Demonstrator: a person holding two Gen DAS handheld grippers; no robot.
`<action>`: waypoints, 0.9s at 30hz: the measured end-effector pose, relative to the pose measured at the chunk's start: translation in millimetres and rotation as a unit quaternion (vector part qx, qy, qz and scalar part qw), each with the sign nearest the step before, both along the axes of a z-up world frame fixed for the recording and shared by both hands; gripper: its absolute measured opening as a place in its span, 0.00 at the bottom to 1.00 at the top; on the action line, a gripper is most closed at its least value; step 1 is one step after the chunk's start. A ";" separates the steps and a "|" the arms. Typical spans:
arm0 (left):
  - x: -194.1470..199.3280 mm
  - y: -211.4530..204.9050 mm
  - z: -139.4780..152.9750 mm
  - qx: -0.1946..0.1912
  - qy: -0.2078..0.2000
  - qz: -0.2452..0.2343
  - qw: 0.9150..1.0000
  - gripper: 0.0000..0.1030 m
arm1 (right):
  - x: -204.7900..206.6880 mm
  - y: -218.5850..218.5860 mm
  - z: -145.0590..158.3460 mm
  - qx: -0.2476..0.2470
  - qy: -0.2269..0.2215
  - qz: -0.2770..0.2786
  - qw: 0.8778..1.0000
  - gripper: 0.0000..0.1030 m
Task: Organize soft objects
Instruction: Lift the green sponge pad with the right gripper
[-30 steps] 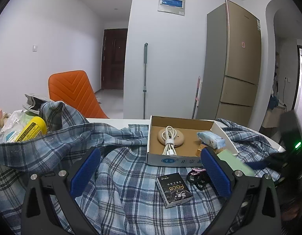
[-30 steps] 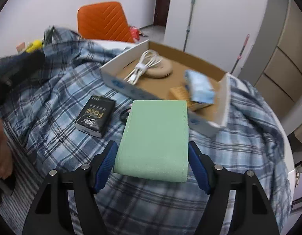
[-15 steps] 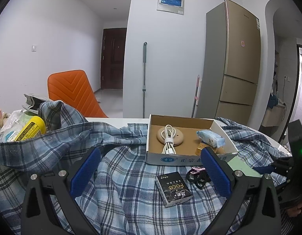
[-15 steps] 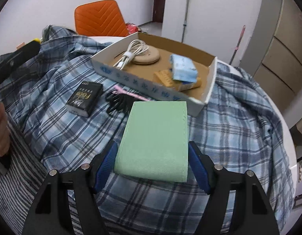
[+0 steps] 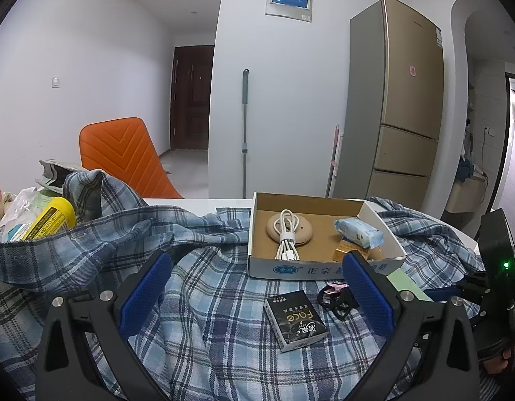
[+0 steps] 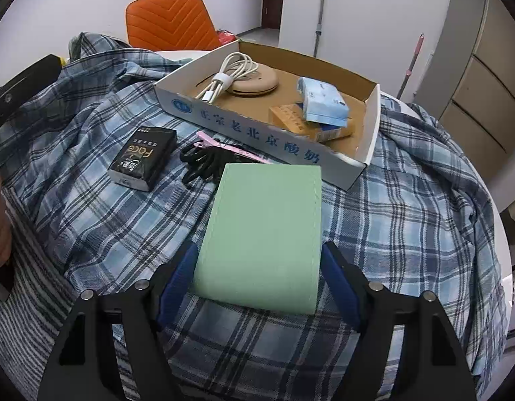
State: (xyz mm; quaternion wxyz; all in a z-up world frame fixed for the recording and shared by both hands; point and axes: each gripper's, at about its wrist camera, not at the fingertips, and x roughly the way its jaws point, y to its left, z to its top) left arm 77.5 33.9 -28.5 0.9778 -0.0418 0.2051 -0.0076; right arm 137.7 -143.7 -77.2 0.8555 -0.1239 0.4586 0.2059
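The task is judged to be at an early or middle stage. A shallow cardboard box (image 6: pixel 368 127) is seen resting on a blue plaid shirt (image 6: pixel 408 207) spread over the table, and several items already lie inside it: a coiled white cable (image 6: pixel 224 78) on a round beige pad (image 6: pixel 257 82), a blue tissue pack (image 6: pixel 321 102) and a yellowish packet (image 6: pixel 291 117) beneath it. Still outside the box, on the shirt, are a black "Face" tissue pack (image 6: pixel 143 157), a black hair tie with a pink clip (image 6: pixel 207 160), and the green case now being carried.

The green soft case (image 6: pixel 264 234) is held between the blue pads of the right gripper (image 6: pixel 257 274), which is closed on its near end. The case is flat, rectangular and pale green, with stitched seams along both long edges; its far end is close to the front wall of the box and overlaps the hair tie in this view. Whether it is touching the shirt cannot be told.

The left gripper (image 5: pixel 254 290) is spread wide and holds nothing, poised above the shirt in front of the box. The shirt itself is left rumpled and unfolded, so most of the sorting is judged to remain.
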 end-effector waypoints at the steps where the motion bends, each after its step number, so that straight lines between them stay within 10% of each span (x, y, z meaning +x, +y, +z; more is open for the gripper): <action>1: 0.0 0.0 0.1 0.000 0.000 0.000 1.000 1.00 | 0.5 0.7 0.1 -0.003 -0.001 -0.003 1.000 0.74; 27: -0.3 -0.8 -0.2 0.001 0.001 -0.002 1.000 1.00 | 6.6 14.1 2.2 -0.034 -0.003 0.021 0.999 0.68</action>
